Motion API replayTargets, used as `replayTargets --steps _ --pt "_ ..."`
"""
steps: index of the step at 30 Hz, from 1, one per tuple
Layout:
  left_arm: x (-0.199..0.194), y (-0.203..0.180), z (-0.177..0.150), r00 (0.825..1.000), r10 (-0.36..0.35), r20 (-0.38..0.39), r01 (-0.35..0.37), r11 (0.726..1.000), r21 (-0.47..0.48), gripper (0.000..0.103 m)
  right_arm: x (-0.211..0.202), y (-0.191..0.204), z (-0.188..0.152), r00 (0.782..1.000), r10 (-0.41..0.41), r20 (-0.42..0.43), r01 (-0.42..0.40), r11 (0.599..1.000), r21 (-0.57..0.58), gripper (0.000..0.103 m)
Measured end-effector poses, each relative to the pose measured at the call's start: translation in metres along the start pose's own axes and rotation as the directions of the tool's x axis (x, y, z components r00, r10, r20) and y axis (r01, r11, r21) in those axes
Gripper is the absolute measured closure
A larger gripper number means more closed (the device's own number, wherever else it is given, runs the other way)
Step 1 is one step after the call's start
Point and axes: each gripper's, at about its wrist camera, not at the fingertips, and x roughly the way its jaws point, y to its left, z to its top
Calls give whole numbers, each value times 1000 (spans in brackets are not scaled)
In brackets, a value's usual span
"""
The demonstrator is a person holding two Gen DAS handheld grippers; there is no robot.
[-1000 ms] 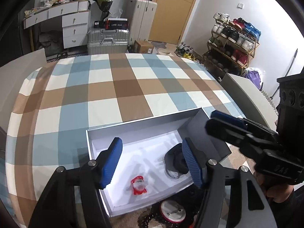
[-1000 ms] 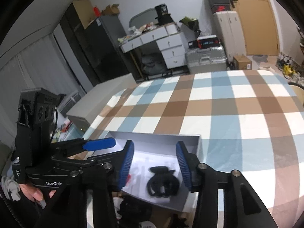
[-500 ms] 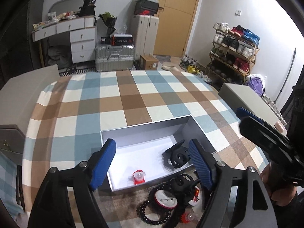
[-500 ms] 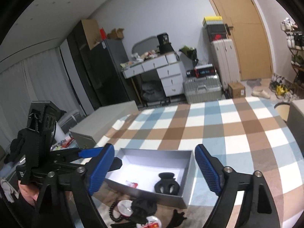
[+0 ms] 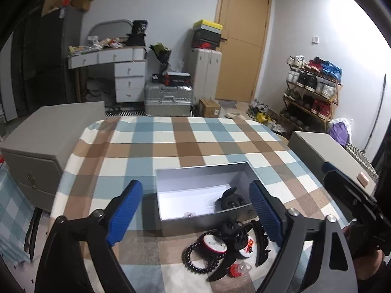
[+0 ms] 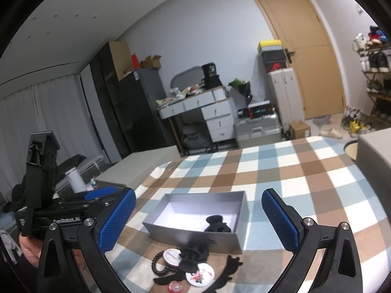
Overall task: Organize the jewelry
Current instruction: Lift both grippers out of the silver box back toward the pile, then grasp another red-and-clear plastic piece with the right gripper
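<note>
The surface, covered in a blue, brown and white checked cloth (image 5: 195, 141), carried all the task items near its close edge. The open rectangular grey cardboard box with white floor (image 5: 195, 222) lay flat, its long axis running left to right in the left wrist view, with the open top facing up. Inside it, at the right end, sat a black plastic claw hair clip (image 5: 229, 199); a small red-and-clear trinket (image 5: 188, 214) lay by the near wall. Just outside that near wall lay the unsorted heap: a black beaded bracelet (image 5: 195, 260) curled beside round white-faced badges (image 6: 199, 274), another black claw clip (image 6: 193, 256) on top, and a small red item (image 6: 174, 287) closest to the cameras.

The left tongs (image 5: 195, 210) hung above the box and heap, jaws wide and opening, holding and touching nothing. The right tongs (image 6: 199, 217) likewise stood wide apart, opening, with nothing between the blue pads (image 6: 117, 219).
</note>
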Motion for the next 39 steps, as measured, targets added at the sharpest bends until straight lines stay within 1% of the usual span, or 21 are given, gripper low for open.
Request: replayTargets --steps 1,3,5,7,10,16,19,21,23,26,28,31,32,33,38,39 --pt "-2 0 -5 1000 4 6 -4 1000 -4 12 0 0 -2 1000 -7 -11 7 1000 0 0" --pt "-3 0 -15 1000 -2 -1 2 1000 -12 11 2 0 -7 998 5 -65 -5 1000 4 0" --pt "-1 -2 -24 1000 5 -30 -5 1000 -5 11 0 0 -15 996 -18 -83 18 1000 0 0" --pt "-1 -2 -32 999 10 -48 -10 1000 -3 11 -1 1 -23 994 -20 -108 20 1000 -1 0" --pt "0 0 -48 997 17 -71 -19 999 -28 11 -1 2 -37 988 -27 -152 29 1000 7 0" --pt "1 10 -78 990 50 -135 -60 996 -69 11 3 6 -71 963 6 -270 -5 1000 7 0" --pt "-4 11 -89 987 80 -142 -89 994 -58 11 6 6 -85 948 32 -316 -21 999 38 0" --pt "-7 13 -94 985 91 -145 -100 993 -59 11 8 8 -92 940 48 -339 -35 998 46 6" --pt "-8 17 -97 985 80 -154 -94 992 -86 11 10 11 -95 934 53 -354 -42 998 38 9" --pt "-10 20 -98 984 96 -153 -112 988 -103 11 12 19 -96 931 43 -363 -45 999 5 9" --pt "-10 22 -99 983 105 -150 -121 987 -106 11 12 25 -97 929 54 -366 -65 998 -17 11" --pt "-11 24 -100 984 99 -149 -118 985 -125 11 19 34 -97 918 76 -390 -99 994 -40 16" --pt "-11 24 -101 984 96 -150 -115 985 -128 11 22 37 -98 914 80 -398 -107 993 -44 20" --pt "-11 24 -101 984 93 -151 -113 985 -131 11 24 38 -98 910 86 -405 -113 993 -44 22" --pt "-9 26 -102 983 85 -161 -107 985 -136 11 36 44 -100 899 96 -426 -124 992 -38 23" --pt "-9 27 -102 983 83 -164 -106 985 -138 11 39 44 -100 896 91 -435 -121 992 -41 28"
